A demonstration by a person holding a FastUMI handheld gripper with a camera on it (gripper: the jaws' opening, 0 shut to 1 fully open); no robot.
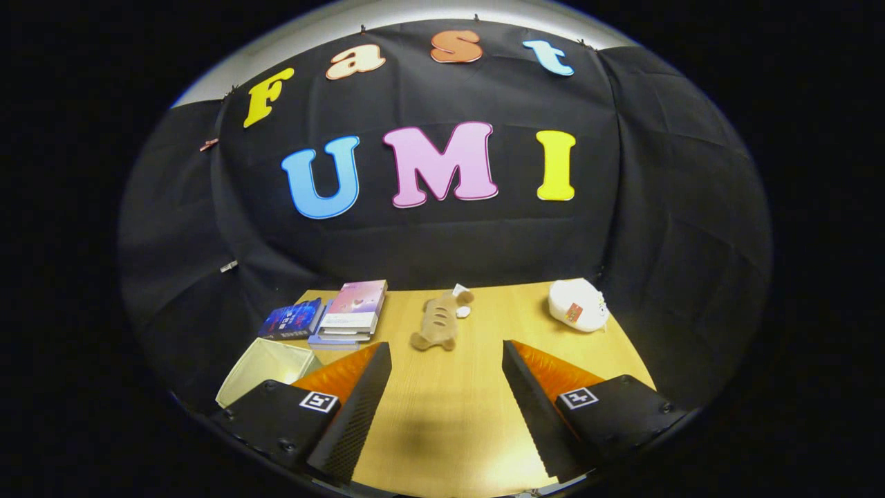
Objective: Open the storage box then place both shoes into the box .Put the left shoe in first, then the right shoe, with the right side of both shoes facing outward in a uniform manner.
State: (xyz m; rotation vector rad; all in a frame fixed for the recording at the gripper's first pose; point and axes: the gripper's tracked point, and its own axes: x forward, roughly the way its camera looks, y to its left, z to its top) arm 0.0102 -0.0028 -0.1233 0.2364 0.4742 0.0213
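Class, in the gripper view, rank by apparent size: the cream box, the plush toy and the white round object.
1. Cream box, partly hidden behind a finger of the open gripper.
2 and 3. Plush toy and white round object look alike; unranked.

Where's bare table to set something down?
Open claw holds nothing; bare wood lies between its fingers up to the plush. Also free: between plush and white toy. Crowded on the other side: books and open box.
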